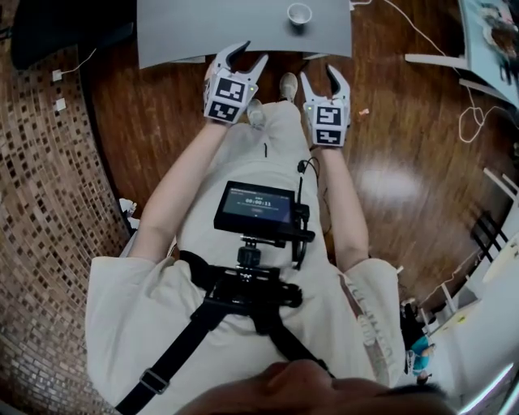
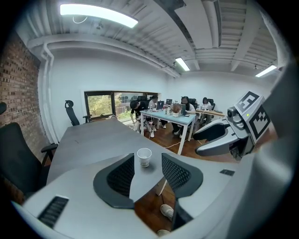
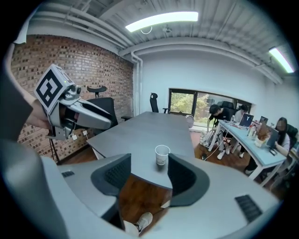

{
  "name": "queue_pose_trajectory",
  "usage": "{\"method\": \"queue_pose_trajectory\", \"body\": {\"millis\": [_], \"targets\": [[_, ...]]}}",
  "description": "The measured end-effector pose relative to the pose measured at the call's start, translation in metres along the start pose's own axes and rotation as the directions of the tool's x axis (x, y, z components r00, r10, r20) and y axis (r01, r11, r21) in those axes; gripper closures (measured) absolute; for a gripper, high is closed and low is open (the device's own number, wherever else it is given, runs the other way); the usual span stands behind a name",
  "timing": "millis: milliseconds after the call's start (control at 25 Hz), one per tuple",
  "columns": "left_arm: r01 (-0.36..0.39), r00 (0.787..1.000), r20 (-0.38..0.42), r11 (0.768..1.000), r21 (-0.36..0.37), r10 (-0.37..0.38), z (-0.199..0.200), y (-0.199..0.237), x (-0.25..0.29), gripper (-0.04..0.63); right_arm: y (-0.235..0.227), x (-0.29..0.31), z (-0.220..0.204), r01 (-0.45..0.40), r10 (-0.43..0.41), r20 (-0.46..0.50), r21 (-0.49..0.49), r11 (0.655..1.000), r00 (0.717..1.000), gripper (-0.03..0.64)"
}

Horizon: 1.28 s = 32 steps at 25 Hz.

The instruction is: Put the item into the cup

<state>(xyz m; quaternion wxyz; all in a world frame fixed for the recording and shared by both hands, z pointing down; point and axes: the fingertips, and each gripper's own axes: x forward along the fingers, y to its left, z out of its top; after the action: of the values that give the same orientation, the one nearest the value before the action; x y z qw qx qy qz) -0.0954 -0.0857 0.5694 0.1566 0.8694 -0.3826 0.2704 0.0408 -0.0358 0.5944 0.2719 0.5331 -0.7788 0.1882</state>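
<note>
On the grey table (image 1: 203,32), close to its near edge, a white paper cup (image 1: 299,14) stands upright and alone, its mouth open to the ceiling. Nothing touches it. What is inside cannot be made out from any view.

Both tools are held short of the table edge, above the person's lap and the wooden floor (image 1: 389,162). The left gripper (image 1: 246,57) has its jaws spread apart with nothing between them. In the left gripper view the cup shows through the gap, but it stands farther off on the table. The right gripper (image 1: 320,77) is likewise spread wide and holds nothing, and its own view also frames the cup in the gap between the jaws. The two grippers sit side by side, apart from one another, each with its marker cube facing up toward the head camera.

Below the jaws a pair of shoes (image 1: 288,83) rests on the floor by the table. A small screen (image 1: 255,207) sits on a black chest harness (image 1: 243,292) worn by the person.

Across the room, a brick wall (image 3: 84,65) runs along one side. A black office chair (image 2: 18,154) stands beside the table, and several people sit at a light-coloured desk (image 2: 173,119) near a window (image 2: 105,103).
</note>
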Motion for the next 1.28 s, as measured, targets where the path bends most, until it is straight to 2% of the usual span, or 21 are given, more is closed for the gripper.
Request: {"method": "queue_pose_trajectory", "body": {"millis": [400,720,1040,1280], "targets": [[0.003,1.000,0.011,1.000,-0.006,-0.003,-0.016,-0.007,-0.042,0.408,0.016,-0.026,-0.003,-0.002,0.003,0.027,-0.005,1.000,1.000,0.354],[-0.031,1.000,0.003,0.999,-0.030,0.031,-0.023,-0.021,-0.059,0.408,0.006,-0.055,-0.008,-0.027,0.028,0.034,-0.022,0.999,0.999,0.355],[-0.080,0.996,0.025,0.995,-0.064,0.081,-0.016,-0.075,-0.066,0.408,-0.013,-0.097,-0.026,-0.059,0.061,0.040,-0.049,0.997,0.997,0.356],[-0.104,0.994,0.030,0.993,-0.058,0.106,-0.021,-0.125,-0.082,0.408,-0.020,-0.129,-0.041,-0.094,0.099,0.055,-0.080,0.992,0.994,0.356]]}}
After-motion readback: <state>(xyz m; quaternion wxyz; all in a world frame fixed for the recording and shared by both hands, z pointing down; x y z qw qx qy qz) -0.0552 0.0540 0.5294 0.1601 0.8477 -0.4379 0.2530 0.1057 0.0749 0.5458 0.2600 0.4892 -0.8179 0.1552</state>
